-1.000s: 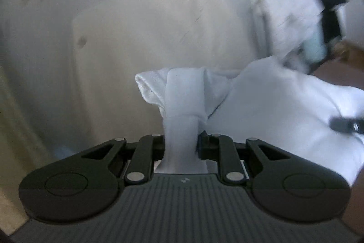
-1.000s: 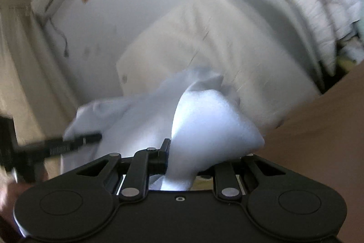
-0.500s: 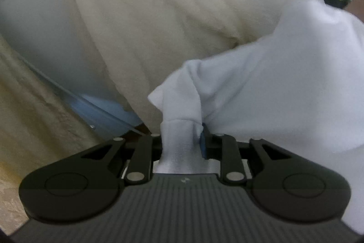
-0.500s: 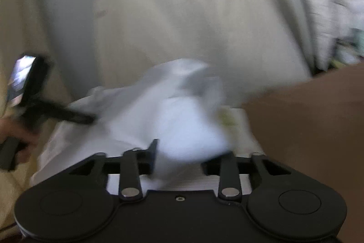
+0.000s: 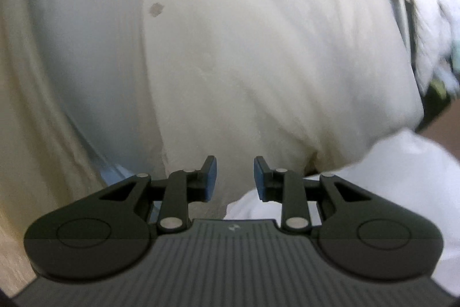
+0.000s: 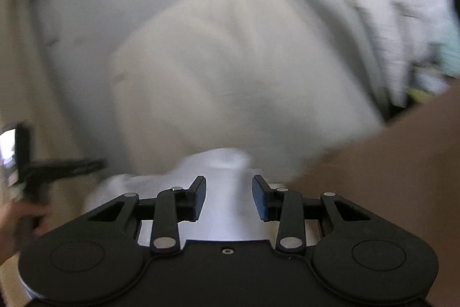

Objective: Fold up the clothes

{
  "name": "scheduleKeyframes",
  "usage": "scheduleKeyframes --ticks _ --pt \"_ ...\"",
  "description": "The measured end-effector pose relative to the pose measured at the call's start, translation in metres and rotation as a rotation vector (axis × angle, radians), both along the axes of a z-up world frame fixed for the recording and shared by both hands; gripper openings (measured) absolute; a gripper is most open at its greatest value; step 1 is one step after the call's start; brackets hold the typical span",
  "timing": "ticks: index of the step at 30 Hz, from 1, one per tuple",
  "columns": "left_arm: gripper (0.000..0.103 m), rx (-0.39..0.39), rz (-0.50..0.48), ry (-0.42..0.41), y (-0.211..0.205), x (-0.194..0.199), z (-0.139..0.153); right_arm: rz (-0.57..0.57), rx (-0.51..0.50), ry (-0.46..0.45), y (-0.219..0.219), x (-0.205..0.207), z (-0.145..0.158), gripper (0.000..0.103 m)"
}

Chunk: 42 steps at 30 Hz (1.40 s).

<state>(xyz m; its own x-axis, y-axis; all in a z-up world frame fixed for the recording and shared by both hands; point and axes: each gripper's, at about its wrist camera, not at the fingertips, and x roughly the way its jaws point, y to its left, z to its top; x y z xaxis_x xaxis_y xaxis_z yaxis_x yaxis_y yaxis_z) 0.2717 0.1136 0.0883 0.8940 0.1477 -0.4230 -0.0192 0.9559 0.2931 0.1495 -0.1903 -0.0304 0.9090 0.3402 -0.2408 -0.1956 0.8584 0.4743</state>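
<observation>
A white garment (image 5: 402, 171) lies low and to the right in the left wrist view, its edge reaching under the gripper body. My left gripper (image 5: 234, 177) is open and empty, the garment below and to its right. In the right wrist view the same white garment (image 6: 227, 192) lies bunched below and between the jaws of my right gripper (image 6: 228, 197), which is open with blue pads apart. The cloth is not pinched. The left gripper's dark body (image 6: 57, 166) shows at the left edge. Both views are blurred.
A large cream cushion or mattress (image 5: 273, 53) leans against a pale wall (image 5: 92, 19) ahead. A heap of white and pale clothes (image 6: 402, 19) sits at the upper right. A brown surface (image 6: 388, 177) lies to the right. Beige fabric (image 5: 26, 105) hangs at the left.
Both grippers were shut on the white garment and have opened. The garment has dropped out of them and now lies lower. Both cameras have swung.
</observation>
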Motion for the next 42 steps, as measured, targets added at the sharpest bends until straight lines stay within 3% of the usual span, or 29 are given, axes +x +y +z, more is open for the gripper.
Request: scheduleKeyframes --ticks 3,6,8,11,14,15,17,18,21,23,27,30,34,37,39,42 --pt "0.028 -0.089 -0.073 0.139 0.008 0.02 -0.015 0.137 -0.047 0.038 0.026 0.026 -0.005 0.041" --pt "0.028 -0.01 0.0 0.268 0.01 0.037 -0.049 0.131 -0.157 0.174 0.043 0.062 -0.032 0.039" --pt "0.029 -0.002 0.073 0.338 0.02 0.049 -0.071 0.078 -0.137 0.236 0.036 0.078 -0.056 0.037" --pt "0.036 -0.088 0.167 0.38 0.044 0.07 -0.083 0.026 -0.064 0.26 0.027 0.083 -0.065 0.036" --pt "0.04 -0.131 0.212 0.426 0.061 0.088 -0.085 0.011 -0.159 0.274 0.031 0.075 -0.049 0.033" --pt "0.052 -0.092 0.219 0.427 0.055 0.086 -0.086 -0.004 -0.202 0.272 0.035 0.068 -0.041 0.034" --pt "0.063 -0.019 0.232 0.428 0.044 0.083 -0.087 -0.02 -0.245 0.279 0.033 0.059 -0.038 0.043" --pt "0.065 -0.017 0.227 0.435 0.047 0.084 -0.088 -0.027 -0.236 0.305 0.028 0.058 -0.044 0.054" --pt "0.067 -0.084 0.24 0.428 0.06 0.082 -0.088 -0.04 -0.153 0.344 0.006 0.049 -0.058 0.059" --pt "0.067 -0.065 0.236 0.402 0.057 0.067 -0.083 -0.085 -0.141 0.355 0.0 0.038 -0.06 0.059" --pt "0.069 0.105 0.228 0.297 0.025 -0.001 -0.076 -0.207 -0.194 0.407 -0.009 0.008 -0.054 0.059" --pt "0.082 0.008 0.176 0.28 0.017 -0.051 -0.065 -0.217 -0.217 0.385 -0.014 -0.019 -0.043 0.059" --pt "0.088 -0.163 0.117 0.276 0.003 -0.121 -0.056 -0.201 -0.139 0.327 -0.022 -0.053 -0.021 0.06" --pt "0.092 -0.199 0.115 0.275 -0.015 -0.162 -0.053 -0.189 -0.136 0.301 -0.021 -0.071 -0.001 0.065" --pt "0.1 -0.217 0.113 0.268 -0.027 -0.188 -0.054 -0.188 -0.156 0.293 -0.017 -0.08 0.01 0.067" --pt "0.101 -0.22 0.109 0.277 -0.044 -0.216 -0.062 -0.148 -0.223 0.3 -0.006 -0.092 0.018 0.069"
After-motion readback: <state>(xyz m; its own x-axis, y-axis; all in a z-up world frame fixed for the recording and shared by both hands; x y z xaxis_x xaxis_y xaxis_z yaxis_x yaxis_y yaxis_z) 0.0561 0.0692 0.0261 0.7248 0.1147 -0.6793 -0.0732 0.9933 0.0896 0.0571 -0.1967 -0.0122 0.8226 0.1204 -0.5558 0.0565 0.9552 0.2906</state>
